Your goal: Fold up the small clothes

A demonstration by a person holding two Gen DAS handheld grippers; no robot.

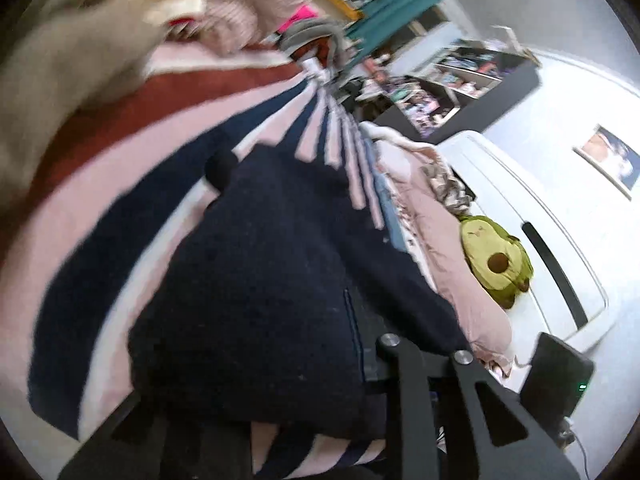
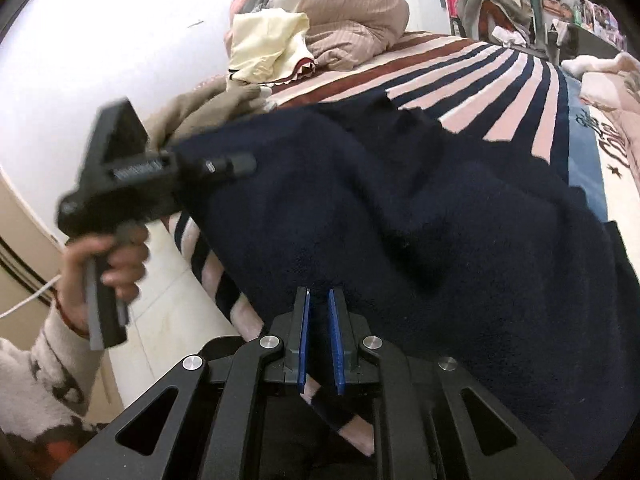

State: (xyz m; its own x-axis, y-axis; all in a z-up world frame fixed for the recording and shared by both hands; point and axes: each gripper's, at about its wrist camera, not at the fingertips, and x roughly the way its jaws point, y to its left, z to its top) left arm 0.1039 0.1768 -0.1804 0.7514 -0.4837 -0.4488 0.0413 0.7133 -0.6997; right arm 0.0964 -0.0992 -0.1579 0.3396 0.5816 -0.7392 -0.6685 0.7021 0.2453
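Note:
A dark navy fleece garment (image 2: 420,208) lies spread over the striped blanket (image 2: 500,76) on the bed. In the right wrist view my right gripper (image 2: 319,296) is at the garment's near edge, its blue pads (image 2: 303,340) close together with navy cloth pinched between them. A hand (image 2: 108,264) holds my left gripper (image 2: 246,165) at the garment's left edge, tips against the cloth. In the left wrist view the navy garment (image 1: 260,280) drapes over my left gripper (image 1: 370,344) and hides one finger; only a blue pad edge (image 1: 356,336) shows, pressed to the fabric.
A beige garment (image 2: 192,116), a cream garment (image 2: 268,44) and a bunched pinkish duvet (image 2: 344,12) lie at the far left of the bed. An avocado plush (image 1: 492,260) sits by the pink bedding at the right. A white wall runs along the left.

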